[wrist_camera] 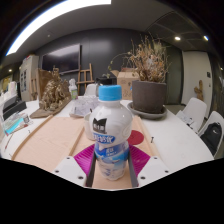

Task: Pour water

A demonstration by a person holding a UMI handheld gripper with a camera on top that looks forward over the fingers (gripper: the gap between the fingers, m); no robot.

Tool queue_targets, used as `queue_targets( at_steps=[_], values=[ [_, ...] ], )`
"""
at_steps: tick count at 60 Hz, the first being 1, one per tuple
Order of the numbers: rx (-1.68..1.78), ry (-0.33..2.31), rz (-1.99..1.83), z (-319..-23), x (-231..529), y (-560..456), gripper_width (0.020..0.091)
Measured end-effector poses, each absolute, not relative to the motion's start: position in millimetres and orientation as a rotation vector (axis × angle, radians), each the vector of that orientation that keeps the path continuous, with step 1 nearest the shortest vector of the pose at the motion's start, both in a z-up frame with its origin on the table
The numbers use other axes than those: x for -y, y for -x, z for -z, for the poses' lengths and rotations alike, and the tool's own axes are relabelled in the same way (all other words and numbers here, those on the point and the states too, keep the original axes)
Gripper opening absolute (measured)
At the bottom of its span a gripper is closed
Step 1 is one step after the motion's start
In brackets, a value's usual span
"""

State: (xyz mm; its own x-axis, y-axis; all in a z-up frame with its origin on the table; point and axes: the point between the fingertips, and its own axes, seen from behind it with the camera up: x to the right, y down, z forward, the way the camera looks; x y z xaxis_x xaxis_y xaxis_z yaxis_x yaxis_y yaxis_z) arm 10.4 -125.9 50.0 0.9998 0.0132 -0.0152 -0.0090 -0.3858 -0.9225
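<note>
Clear plastic water bottle (111, 128), blue cap, stands upright on the tabletop (45, 140) between the claw (111, 163) fingers, pink pads alongside; grip contact cannot be determined. Dark-and-blue label, writing illegible.

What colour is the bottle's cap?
Light blue; the bottle's cap shows in the gripper view, the bottle standing between the open gripper fingers.

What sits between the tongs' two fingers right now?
A water bottle with a blue cap stands between the tongs, per the gripper view; whether the pads press it isn't clear.
</note>
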Motion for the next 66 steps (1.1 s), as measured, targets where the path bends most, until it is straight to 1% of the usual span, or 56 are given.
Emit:
queue_targets(
  at_steps=[5,7,11,12,13,19,22,27,36,41,47,53,59,66],
  values=[
    [-0.004,1.95,0.0,-51,123,-10,0.0453],
    [-0.008,1.943,0.017,-51,122,-12,0.0413],
    [-0.013,1.942,0.04,-51,122,-11,0.0366],
    [-0.015,1.944,0.046,-51,122,-10,0.0364],
    [-0.013,1.947,0.052,-52,122,-10,0.0345],
    [-0.013,1.966,0.069,-52,124,-8,0.0345],
    [-0.014,1.97,0.094,-59,124,-11,0.0345],
    [-0.006,1.963,0.146,-81,120,-16,0.0346],
    [0.07,1.942,0.372,-129,95,-57,0.0345],
    [0.168,1.92,0.547,-151,72,-85,0.0345],
    [0.342,1.863,0.801,-170,41,-102,0.0347],
    [0.566,1.761,1.049,-179,11,-111,0.0346],
    [0.806,1.658,1.252,-174,-12,-110,0.0346],
    [1.067,1.474,1.455,-170,-35,-98,0.0344]
  ],
)
